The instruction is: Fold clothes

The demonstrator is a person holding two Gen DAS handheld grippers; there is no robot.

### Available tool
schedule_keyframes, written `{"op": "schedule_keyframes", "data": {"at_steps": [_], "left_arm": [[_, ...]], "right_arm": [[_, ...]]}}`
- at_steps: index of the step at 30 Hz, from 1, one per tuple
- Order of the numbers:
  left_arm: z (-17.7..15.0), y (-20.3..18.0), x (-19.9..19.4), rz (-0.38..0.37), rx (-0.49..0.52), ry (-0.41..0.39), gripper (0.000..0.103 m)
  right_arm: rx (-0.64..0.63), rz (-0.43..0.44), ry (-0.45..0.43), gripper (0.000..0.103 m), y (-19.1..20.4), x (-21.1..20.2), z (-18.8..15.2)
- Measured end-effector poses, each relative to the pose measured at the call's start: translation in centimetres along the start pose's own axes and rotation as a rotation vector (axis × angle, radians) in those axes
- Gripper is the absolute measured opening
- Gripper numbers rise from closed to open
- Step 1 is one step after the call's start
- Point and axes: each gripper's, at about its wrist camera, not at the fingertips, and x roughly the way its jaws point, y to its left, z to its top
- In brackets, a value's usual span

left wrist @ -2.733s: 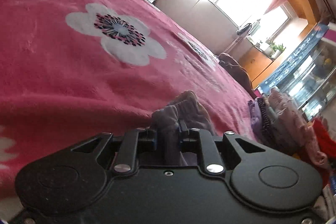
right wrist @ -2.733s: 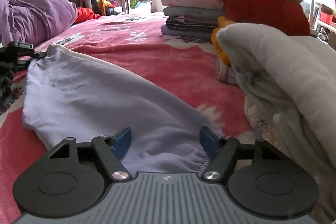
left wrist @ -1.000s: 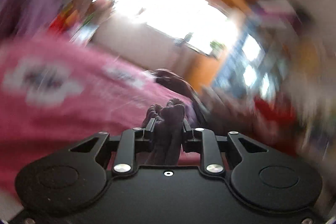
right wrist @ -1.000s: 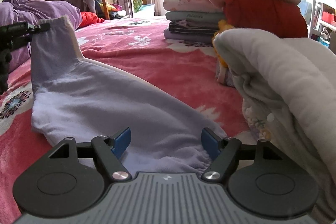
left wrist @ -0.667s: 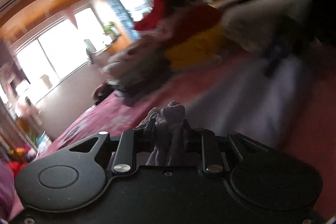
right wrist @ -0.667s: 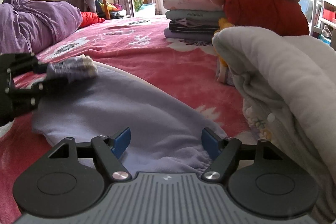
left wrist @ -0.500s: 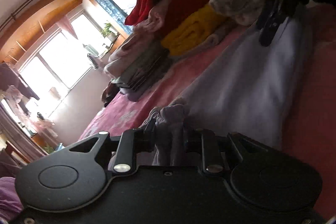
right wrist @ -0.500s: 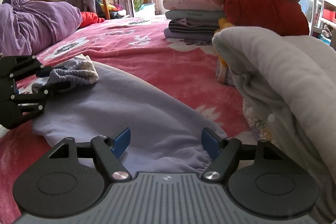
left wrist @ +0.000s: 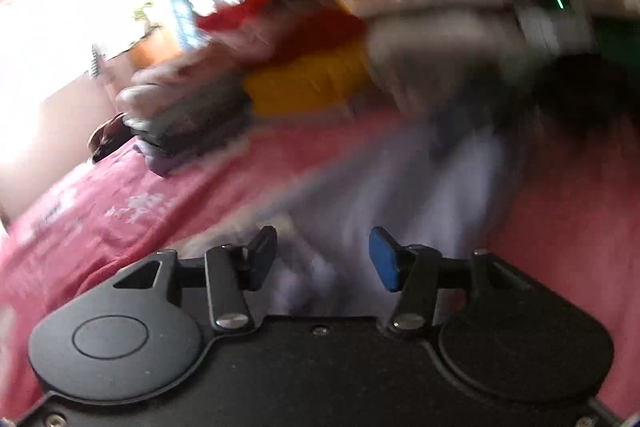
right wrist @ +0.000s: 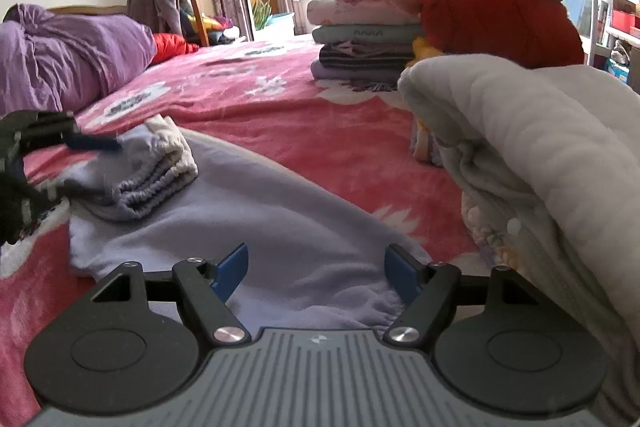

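1. Grippers: the left gripper [left wrist: 322, 259] hangs low over the bed [right wrist: 328, 135], fingers spread around nothing; the right gripper [right wrist: 316, 273] sits equally wide apart above the hem.
2. Lavender trousers [right wrist: 256, 223], soft with elastic cuffs, lie flat, one leg end folded back on top.
3. Stacked folded clothes [right wrist: 360, 47] stand behind.

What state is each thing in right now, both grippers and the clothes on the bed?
Left gripper: open, holding nothing, just above the lavender pants.
Right gripper: open, its fingers either side of the waistband.
Lavender pants: flat on the bed, cuffed end folded back onto them.
Folded clothes stack: neatly piled, far side of bed.
White garment: heaped, unfolded.
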Motion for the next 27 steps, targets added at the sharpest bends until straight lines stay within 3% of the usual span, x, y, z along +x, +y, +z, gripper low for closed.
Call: {"op": "schedule_keyframes", "data": {"at_steps": [1, 4, 5, 7, 8, 11, 13, 16, 18, 21, 27], "left_arm": [[0.1, 1.4, 0.1, 0.049, -0.102, -0.014, 0.037], [-0.4, 3.5, 0.9, 0.155, -0.253, -0.001, 0.028], [-0.5, 3.6, 2.4, 0.142, -0.274, 0.028, 0.026], [-1.5, 2.6, 6.0, 0.103, -0.222, 0.192, 0.026], [-1.5, 2.3, 6.5, 0.107, -0.217, 0.205, 0.025], [-0.2, 3.1, 6.7, 0.095, -0.29, 0.214, 0.026], [0.8, 2.6, 5.6, 0.139, -0.295, 0.171, 0.028], [2.6, 0.8, 3.8, 0.164, -0.3, 0.096, 0.046], [4.0, -2.3, 3.1, 0.14, -0.241, 0.062, 0.054], [5.4, -9.5, 2.4, 0.096, -0.091, 0.045, 0.056], [4.2, -24.2, 5.6, 0.115, 0.384, 0.104, 0.059]], "right_arm": [[0.009, -0.001, -0.016, 0.074, -0.1, -0.3, 0.0], [0.037, -0.003, -0.063, 0.074, -0.5, -1.2, 0.2], [0.047, -0.003, -0.079, 0.074, -0.6, -1.5, 0.2], [0.065, -0.005, -0.111, 0.074, -0.8, -2.0, 0.3], [0.075, -0.005, -0.127, 0.074, -0.9, -2.3, 0.4], [0.121, -0.008, -0.17, 0.074, -1.5, -3.6, 0.2], [0.193, -0.007, -0.196, 0.074, -2.2, -5.0, -0.5], [0.321, -0.014, -0.228, 0.074, -3.6, -7.1, -1.7], [0.43, -0.027, -0.245, 0.074, -4.7, -8.6, -2.8], [0.64, -0.032, -0.315, 0.076, -6.2, -10.8, -4.9], [0.795, -0.017, -0.376, 0.079, -6.3, -12.5, -8.1]]}}
